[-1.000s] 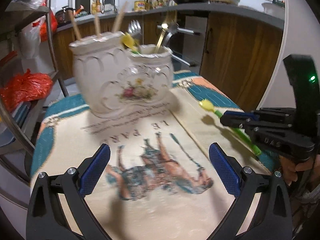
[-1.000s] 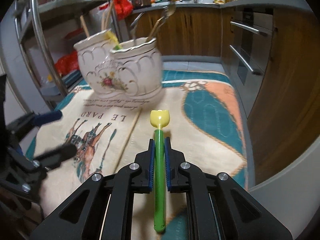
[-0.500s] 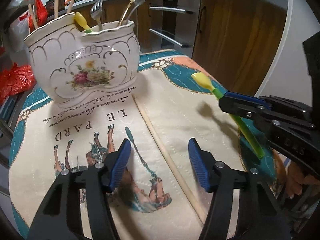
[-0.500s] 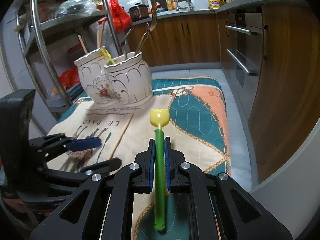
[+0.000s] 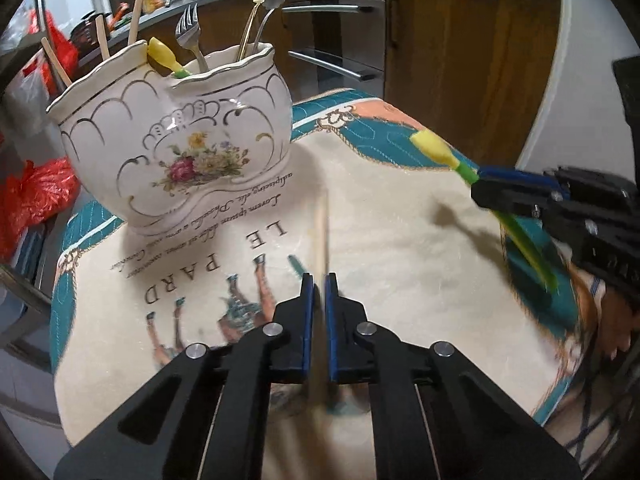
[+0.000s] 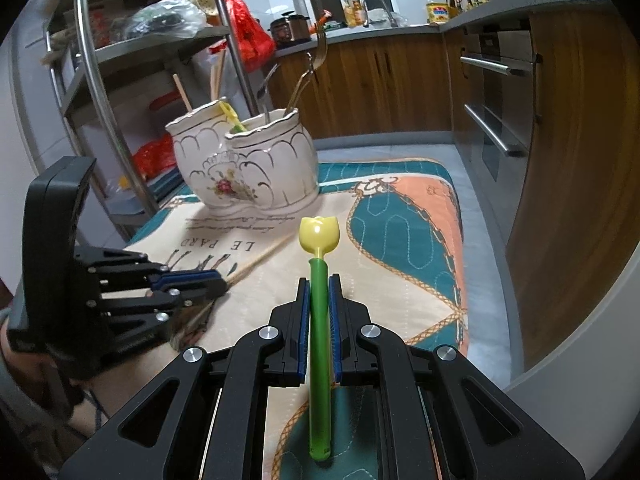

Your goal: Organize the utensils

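Two claws, left claw (image 5: 316, 300) pinching chopstick (image 5: 320, 236), right claw (image 6: 319, 304) — tulip spoon (image 6: 319, 264) clamped between

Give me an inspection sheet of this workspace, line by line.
Surface: printed mat covers the table.
Job's things: two-compartment ceramic holder stands upright on the mat, holding forks, chopsticks and a tulip spoon; wooden chopstick and green tulip-handled spoon are both gripped.
Clutter: nothing seen on the mat.
Grippers: left tool shut on the chopstick; right tool shut on the spoon.
Cables: dark cords beside the right tool, blurred.
Surroundings: metal rack, wooden cabinets, kitchen counter.
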Motion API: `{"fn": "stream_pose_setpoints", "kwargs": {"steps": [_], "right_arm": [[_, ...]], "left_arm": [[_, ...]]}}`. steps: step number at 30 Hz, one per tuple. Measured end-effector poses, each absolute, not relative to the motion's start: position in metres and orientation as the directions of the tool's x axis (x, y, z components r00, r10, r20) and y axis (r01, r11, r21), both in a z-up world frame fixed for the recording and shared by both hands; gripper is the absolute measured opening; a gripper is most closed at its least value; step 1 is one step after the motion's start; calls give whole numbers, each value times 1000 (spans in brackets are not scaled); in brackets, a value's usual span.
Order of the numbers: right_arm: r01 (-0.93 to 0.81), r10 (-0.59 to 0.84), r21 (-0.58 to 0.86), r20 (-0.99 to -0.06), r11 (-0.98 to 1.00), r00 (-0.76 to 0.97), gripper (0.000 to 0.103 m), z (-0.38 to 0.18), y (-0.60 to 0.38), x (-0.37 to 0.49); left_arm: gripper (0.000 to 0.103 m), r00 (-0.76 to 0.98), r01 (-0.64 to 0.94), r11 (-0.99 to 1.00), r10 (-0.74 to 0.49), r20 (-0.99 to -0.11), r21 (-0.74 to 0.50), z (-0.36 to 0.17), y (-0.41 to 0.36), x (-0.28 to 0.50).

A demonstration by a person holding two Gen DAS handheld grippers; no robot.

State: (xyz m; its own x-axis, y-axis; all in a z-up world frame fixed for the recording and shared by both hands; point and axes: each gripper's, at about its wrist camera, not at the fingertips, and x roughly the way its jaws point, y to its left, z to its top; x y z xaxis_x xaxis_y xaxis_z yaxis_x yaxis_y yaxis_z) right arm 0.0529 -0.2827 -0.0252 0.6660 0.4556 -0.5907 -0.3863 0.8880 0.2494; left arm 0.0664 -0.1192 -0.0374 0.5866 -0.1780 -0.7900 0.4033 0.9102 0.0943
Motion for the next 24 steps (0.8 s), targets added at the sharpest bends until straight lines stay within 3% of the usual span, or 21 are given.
{"fn": "stream_pose_setpoints", "kwargs": {"steps": [9,17,24], "right_arm": [[-414,472,240,-573,878,670,10,-22,-276,49],[-428,466,209,-565,879,681,10,-20,-266,45],[-447,482,200,-518,872,707,10,-10,-259,40]], "left_arm": [[8,570,358,934,-212,-794,8,-40,-90,56],[6,604,356,934,-206,-770,29,-41,-90,55],[6,647,402,915,-290,-705,-8,-23,-71,36]]}}
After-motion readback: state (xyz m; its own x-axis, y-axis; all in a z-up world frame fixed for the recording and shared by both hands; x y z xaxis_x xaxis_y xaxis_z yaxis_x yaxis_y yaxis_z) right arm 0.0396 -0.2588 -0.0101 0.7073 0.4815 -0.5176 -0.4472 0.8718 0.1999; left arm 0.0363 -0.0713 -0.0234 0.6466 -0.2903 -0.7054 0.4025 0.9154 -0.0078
